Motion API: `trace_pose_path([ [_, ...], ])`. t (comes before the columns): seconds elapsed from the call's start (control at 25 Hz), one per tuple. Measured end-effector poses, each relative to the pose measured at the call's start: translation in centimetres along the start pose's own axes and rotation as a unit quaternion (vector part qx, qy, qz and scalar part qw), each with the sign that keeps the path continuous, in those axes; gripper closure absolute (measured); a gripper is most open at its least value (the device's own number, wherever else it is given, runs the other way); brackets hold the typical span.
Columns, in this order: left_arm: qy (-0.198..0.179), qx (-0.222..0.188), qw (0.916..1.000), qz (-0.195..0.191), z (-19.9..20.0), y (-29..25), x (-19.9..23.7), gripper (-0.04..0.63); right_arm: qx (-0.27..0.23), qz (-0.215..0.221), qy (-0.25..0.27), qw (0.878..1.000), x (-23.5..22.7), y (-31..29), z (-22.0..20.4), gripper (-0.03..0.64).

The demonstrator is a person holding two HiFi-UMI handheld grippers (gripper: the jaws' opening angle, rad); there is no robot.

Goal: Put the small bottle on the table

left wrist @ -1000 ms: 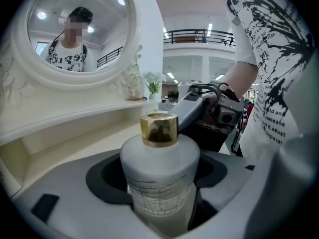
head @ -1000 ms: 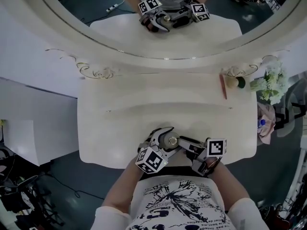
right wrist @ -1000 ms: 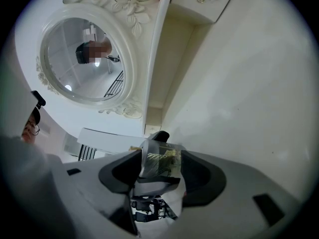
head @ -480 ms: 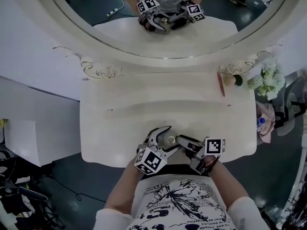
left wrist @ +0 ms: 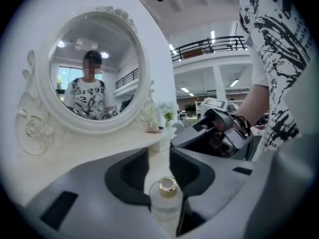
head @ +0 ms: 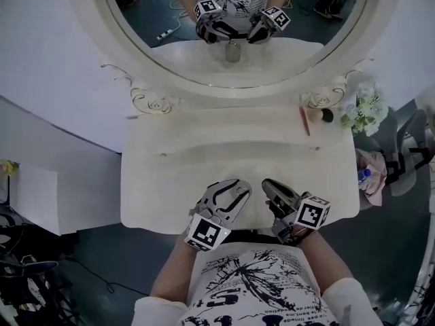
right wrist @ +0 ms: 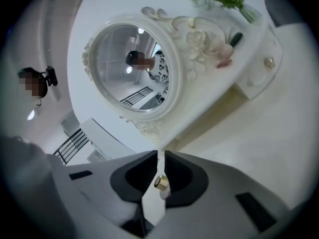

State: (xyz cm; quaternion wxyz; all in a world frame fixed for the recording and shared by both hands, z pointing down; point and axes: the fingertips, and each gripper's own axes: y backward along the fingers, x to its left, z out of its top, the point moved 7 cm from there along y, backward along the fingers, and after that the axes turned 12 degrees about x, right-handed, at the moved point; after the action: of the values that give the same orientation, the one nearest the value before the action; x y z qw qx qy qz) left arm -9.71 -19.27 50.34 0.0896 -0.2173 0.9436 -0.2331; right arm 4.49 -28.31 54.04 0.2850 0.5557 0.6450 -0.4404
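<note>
Lifting both grippers away, I leave the small bottle (left wrist: 167, 199) standing alone on the table (head: 204, 168), near its front edge. A second ago the left gripper (head: 231, 187) sat around it and the right gripper (head: 270, 185) was at its gold cap; now both hang above it, apart from each other. The left gripper's jaws have just been closing to a middling gap, with the bottle showing below and between them, not pinched. The right gripper's jaws have just been closing to a thin slit, empty, the cap glimpsed through it. The mirror (head: 170, 26) shows the bottle upright. I judge the placing done; only a clean retreat remains.
</note>
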Motion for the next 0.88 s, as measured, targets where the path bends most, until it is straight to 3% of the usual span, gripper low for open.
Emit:
trace_pose_path([
  [0.04, 0.009, -0.007, 0.9997, 0.021, 0.3, 0.6, 0.3, 0.494, -0.01, -0.009, 0.019, 1.0, 0.5, 0.5, 0.3, 0.564],
  [0.08, 0.02, -0.014, 0.9991, 0.036, 0.5, 1.2, 0.5, 0.517, -0.018, -0.018, 0.037, 0.999, 1.1, 0.9, 0.6, 0.569],
  [0.32, 0.057, -0.023, 0.9944, 0.087, 1.2, 3.6, 0.9, 0.574, -0.026, -0.071, 0.171, 0.982, 4.3, 2.6, 1.0, 0.584],
  [0.4, 0.058, -0.022, 0.9927, 0.104, 1.3, 4.3, 0.8, 0.575, -0.02, -0.095, 0.228, 0.969, 5.3, 2.9, 0.8, 0.586],
  [0.52, 0.074, -0.027, 0.9901, 0.116, 1.4, 5.3, 0.2, 0.575, -0.013, -0.137, 0.323, 0.936, 6.7, 3.3, 0.1, 0.586],
  [0.64, 0.095, -0.024, 0.987, 0.127, 1.0, 6.1, -0.2, 0.575, -0.012, -0.169, 0.387, 0.907, 7.5, 3.7, -0.6, 0.586],
  [0.76, 0.101, -0.03, 0.9854, 0.134, 1.3, 6.8, -0.6, 0.575, -0.014, -0.182, 0.411, 0.893, 8.1, 4.1, -1.0, 0.586],
  [0.88, 0.095, -0.034, 0.9851, 0.139, 1.4, 7.4, -1.1, 0.575, -0.012, -0.197, 0.411, 0.89, 8.2, 4.4, -1.1, 0.594],
])
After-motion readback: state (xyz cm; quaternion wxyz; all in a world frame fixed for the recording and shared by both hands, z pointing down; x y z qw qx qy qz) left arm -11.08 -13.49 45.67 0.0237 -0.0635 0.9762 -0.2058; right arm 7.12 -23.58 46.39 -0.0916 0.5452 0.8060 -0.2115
